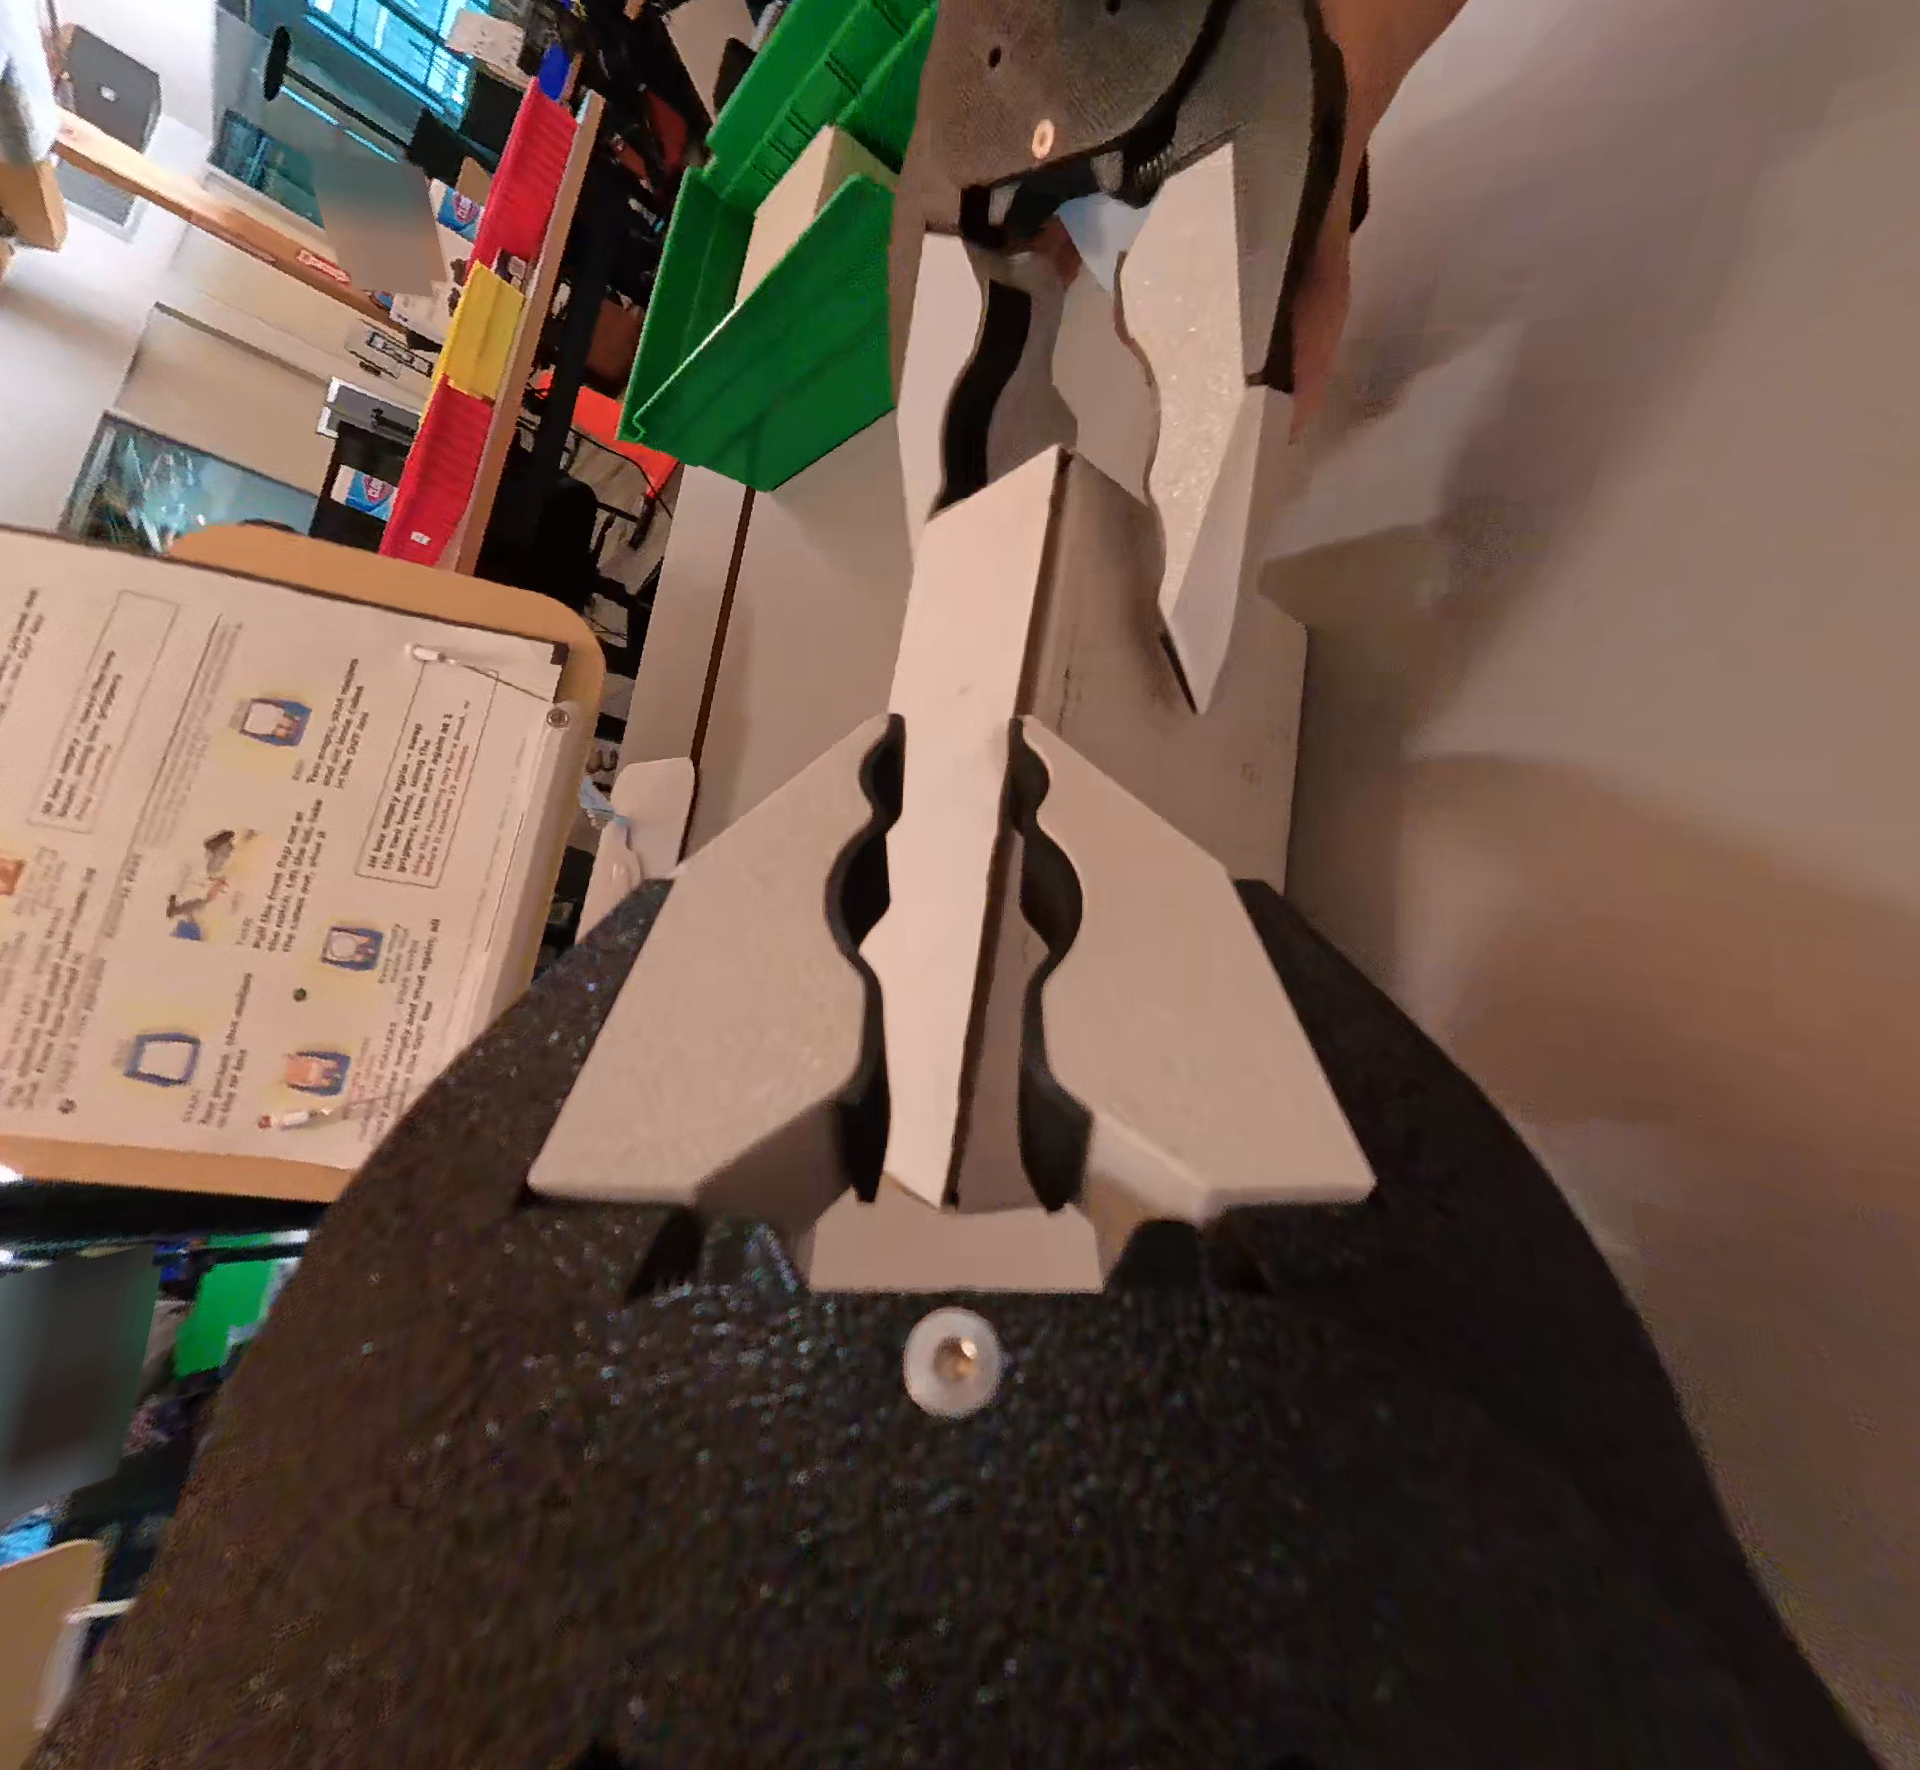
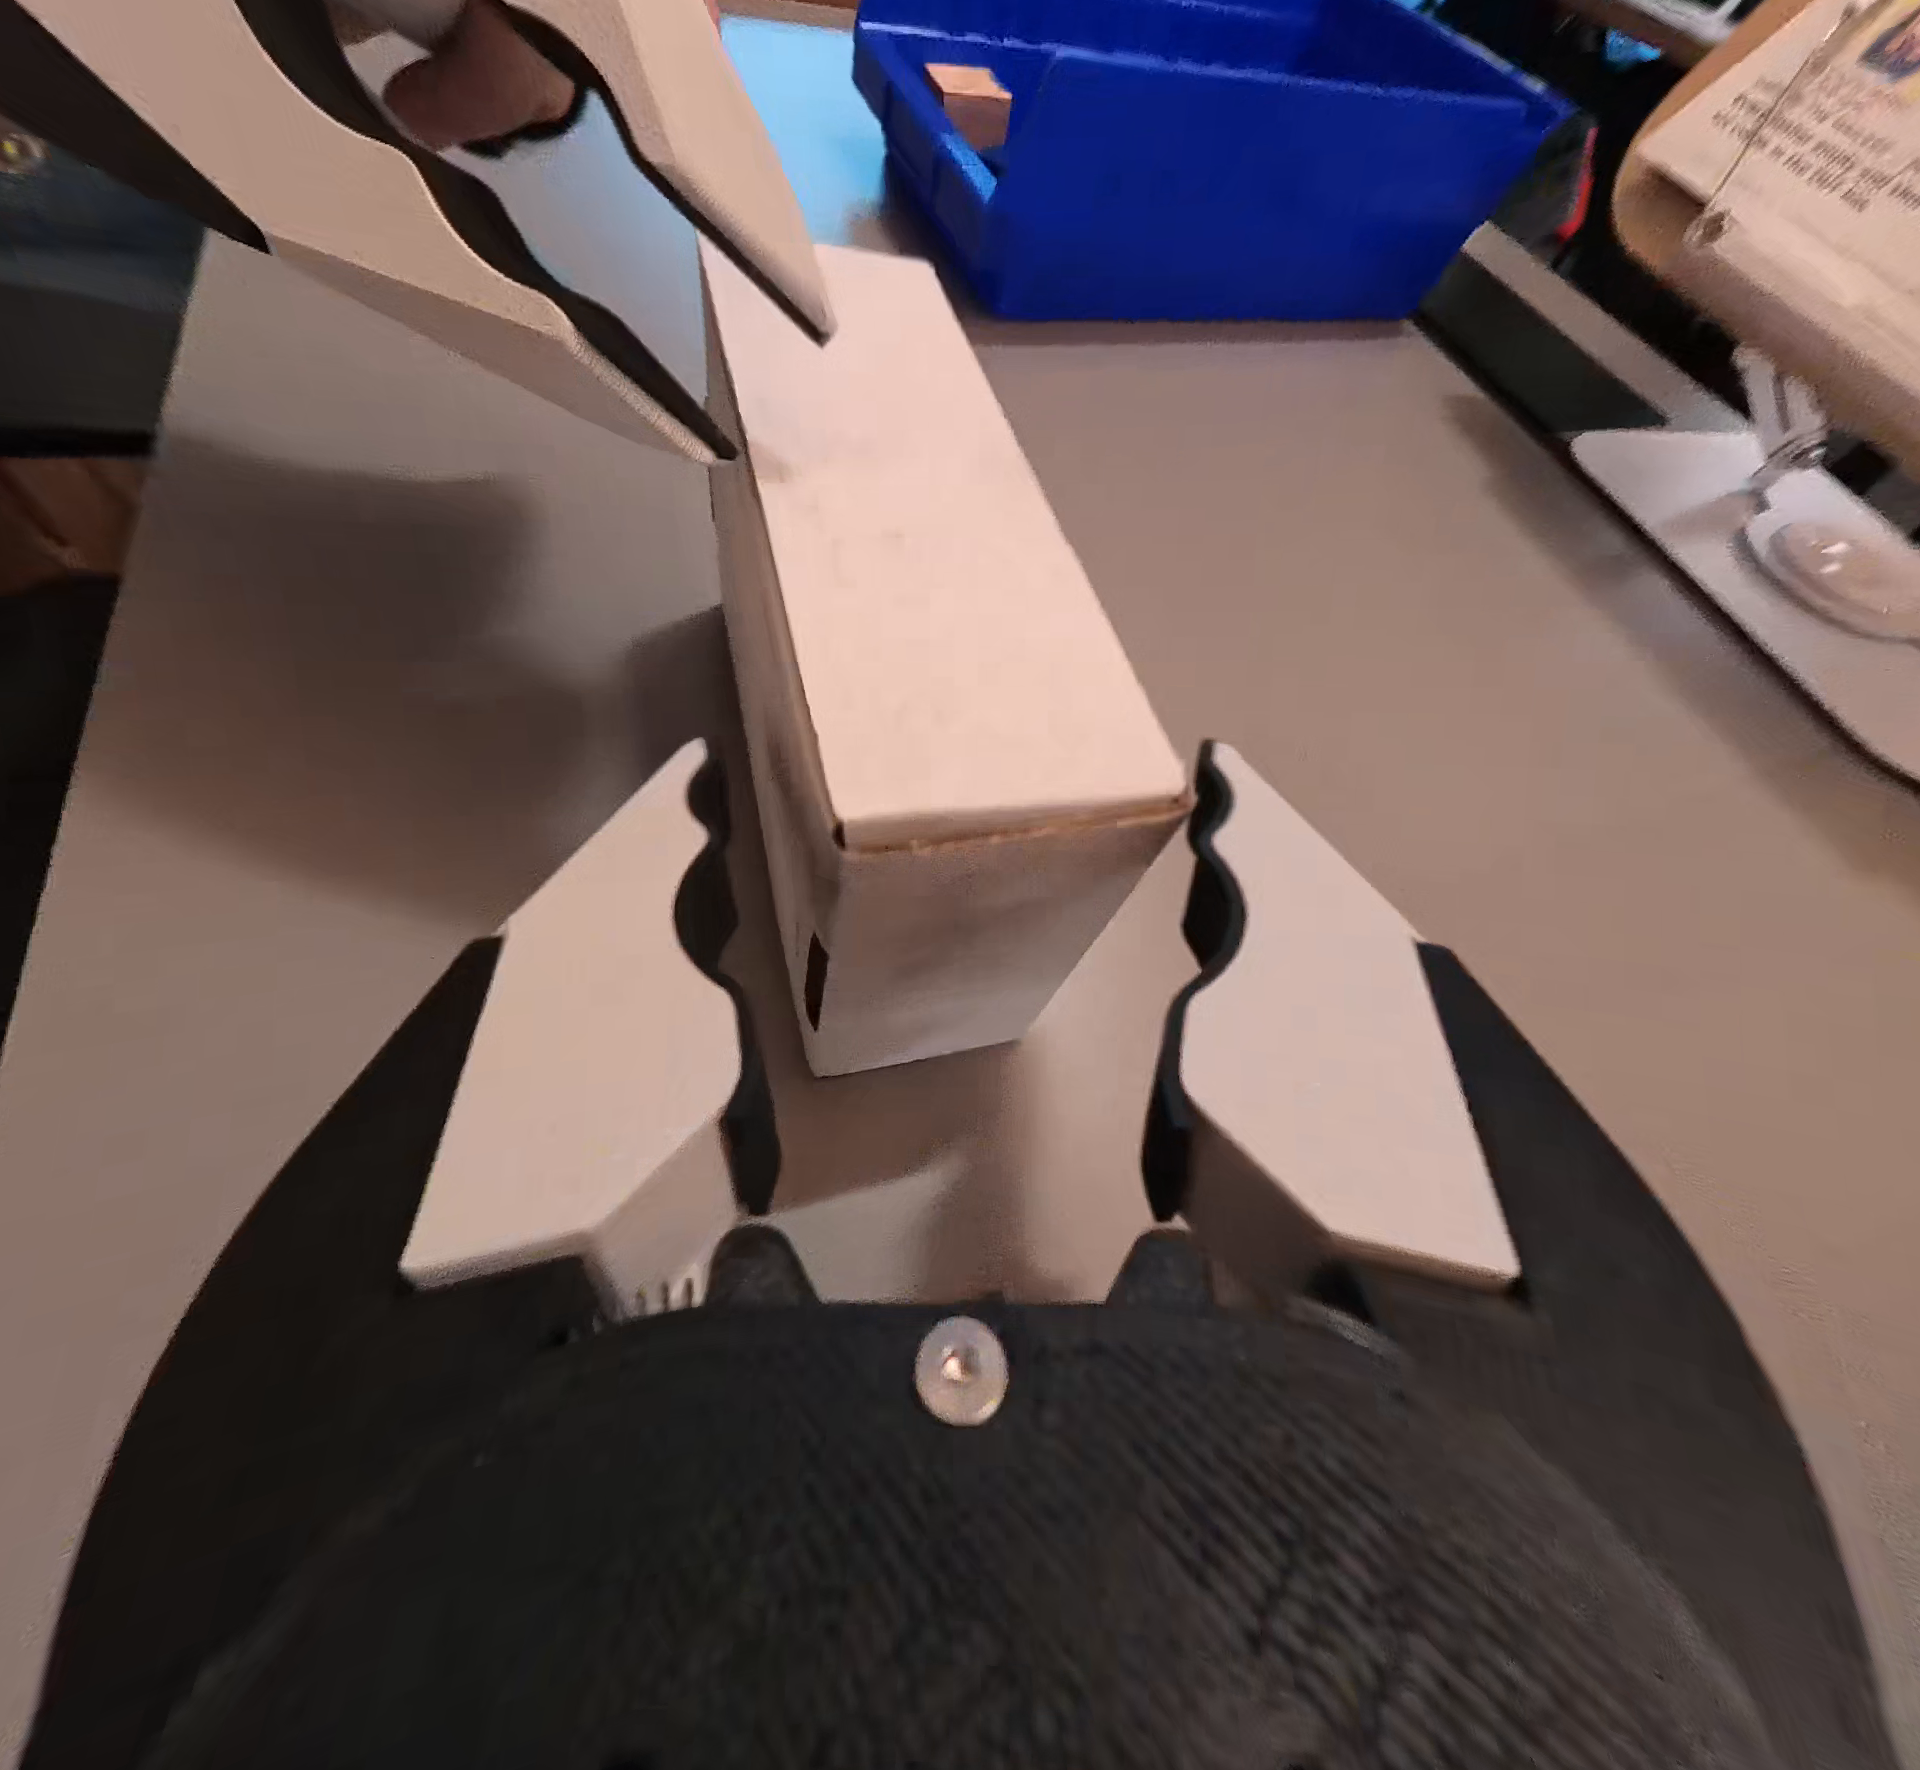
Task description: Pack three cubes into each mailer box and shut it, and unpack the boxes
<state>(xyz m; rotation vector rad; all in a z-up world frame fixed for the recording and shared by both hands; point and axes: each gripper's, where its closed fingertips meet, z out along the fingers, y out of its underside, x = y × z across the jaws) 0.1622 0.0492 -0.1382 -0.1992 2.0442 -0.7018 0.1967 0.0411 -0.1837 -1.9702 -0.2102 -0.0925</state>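
A closed white mailer box (image 2: 935, 577) lies lengthwise on the grey table (image 2: 1455, 681). My right gripper (image 2: 956, 749) is open and straddles the box's near end, with its pads close to both side walls. My left gripper (image 2: 774, 390) comes in from the upper left, its jaws narrowed onto the top left edge of the box at the far end. In the left wrist view the box (image 1: 966, 598) fills the narrow gap of my left gripper (image 1: 954, 728), and the right gripper (image 1: 1070, 603) shows open beyond it. One wooden cube (image 2: 971, 94) sits in the blue bin (image 2: 1195, 162).
The blue bin stands behind the box on the table. Green bins (image 1: 790, 338) stand beyond the box in the left wrist view. A clipboard with an instruction sheet (image 2: 1818, 162) is at the right, with a clear glass object (image 2: 1818, 567) on a white board below it.
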